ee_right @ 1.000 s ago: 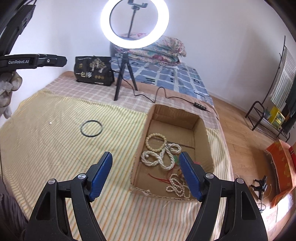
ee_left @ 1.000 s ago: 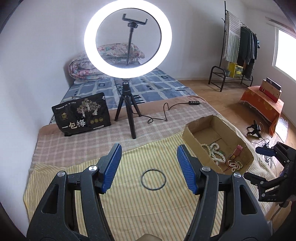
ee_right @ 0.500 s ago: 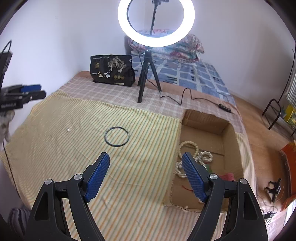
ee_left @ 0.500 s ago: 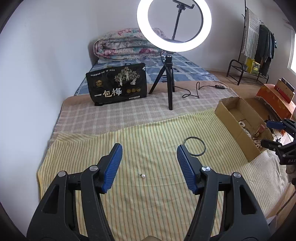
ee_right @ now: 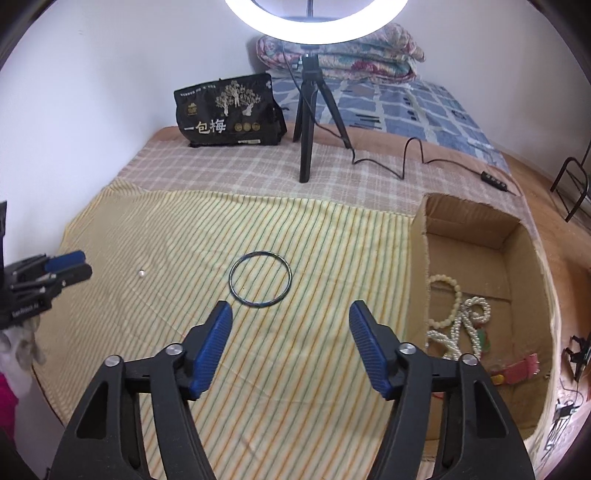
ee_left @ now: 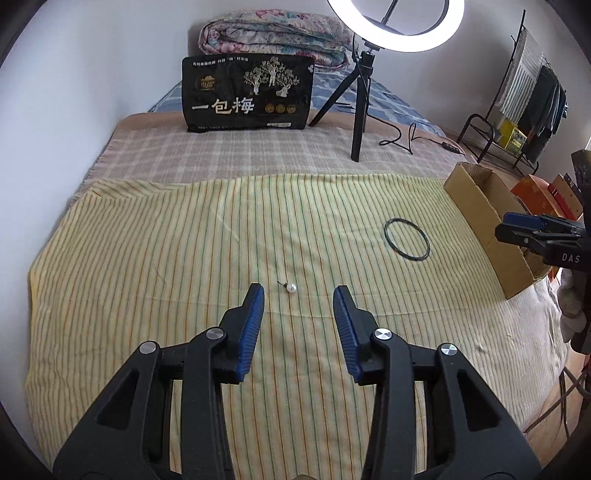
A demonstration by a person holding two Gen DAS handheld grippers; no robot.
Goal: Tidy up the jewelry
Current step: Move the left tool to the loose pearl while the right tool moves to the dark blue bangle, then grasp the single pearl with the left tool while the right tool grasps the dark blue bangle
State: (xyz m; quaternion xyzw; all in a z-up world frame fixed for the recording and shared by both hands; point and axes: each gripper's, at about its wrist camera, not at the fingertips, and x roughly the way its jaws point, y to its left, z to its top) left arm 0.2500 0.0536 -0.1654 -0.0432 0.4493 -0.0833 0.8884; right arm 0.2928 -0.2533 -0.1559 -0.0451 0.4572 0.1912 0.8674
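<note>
A pearl stud point(ee_left: 291, 287) lies on the striped cloth point(ee_left: 184, 258), just beyond the tips of the left gripper point(ee_left: 298, 295), whose blue jaws are closing with nothing between them; the stud sits ahead of the gap, untouched. To the right of the stud on the same cloth lies a dark bangle point(ee_left: 407, 240), flat and well apart from it. The right gripper point(ee_right: 290, 310) hangs just short of the bangle, its jaws also closing on empty air, the bangle lying beyond the tips and clear of both pads. Farther right of the stud, past the bangle, an open cardboard box point(ee_right: 469, 229) rests at the cloth's edge; inside it lie a cream bead bracelet point(ee_right: 445, 301), a looped pearl strand point(ee_right: 469, 321) touching it, and a pink item point(ee_right: 522, 371) nearer the camera. Behind the stud, on a checked blanket point(ee_left: 258, 155), a black snack bag point(ee_left: 247, 94) stands upright with gold lettering, and to its right a ring light point(ee_left: 395, 26) glows on a black tripod point(ee_left: 356, 103). A folded floral quilt point(ee_left: 273, 35) lies behind the bag against the white wall, and a clothes rack point(ee_left: 532, 92) stands far to the right.
</note>
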